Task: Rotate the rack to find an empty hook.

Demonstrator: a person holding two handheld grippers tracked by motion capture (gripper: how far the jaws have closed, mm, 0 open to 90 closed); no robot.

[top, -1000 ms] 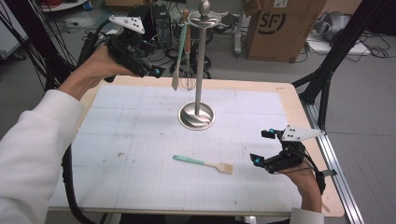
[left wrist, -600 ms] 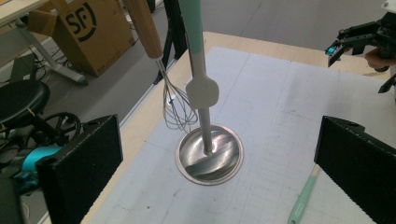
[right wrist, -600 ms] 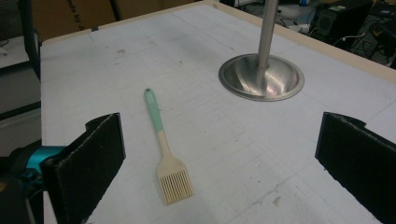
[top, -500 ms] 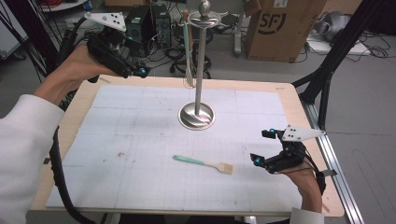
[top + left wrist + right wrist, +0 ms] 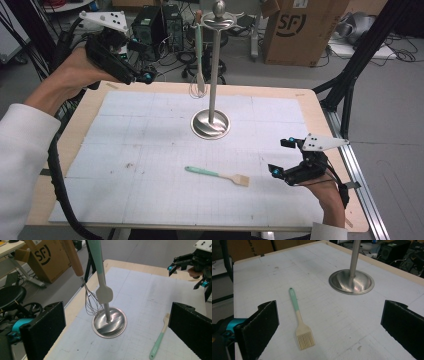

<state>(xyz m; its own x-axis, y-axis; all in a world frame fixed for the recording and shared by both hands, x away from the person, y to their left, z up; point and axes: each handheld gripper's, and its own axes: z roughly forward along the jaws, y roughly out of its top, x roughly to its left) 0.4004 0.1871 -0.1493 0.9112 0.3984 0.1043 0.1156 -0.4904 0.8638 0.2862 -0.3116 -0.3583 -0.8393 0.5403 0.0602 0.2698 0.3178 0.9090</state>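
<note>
Brush: the pastry brush (image 5: 218, 175) had a slim mint-green handle, a pale wooden neck and a flat comb of cream bristles; it lay flat on the white gridded mat (image 5: 150, 145) of the table (image 5: 305, 100), near the front.
Axis: its long axis ran left to right in the high view, bristles toward the right claw (image 5: 286, 159).
Stand: a polished steel stand (image 5: 212, 122) with a dished round base carried a mint spatula (image 5: 199, 60) and a wire whisk (image 5: 90, 301).
Right claw: wide open, low beside the brush, holding nothing, unmoved.
Left claw (image 5: 145, 75): wide open, empty, drawn back from the stand to the far-left edge.
</note>
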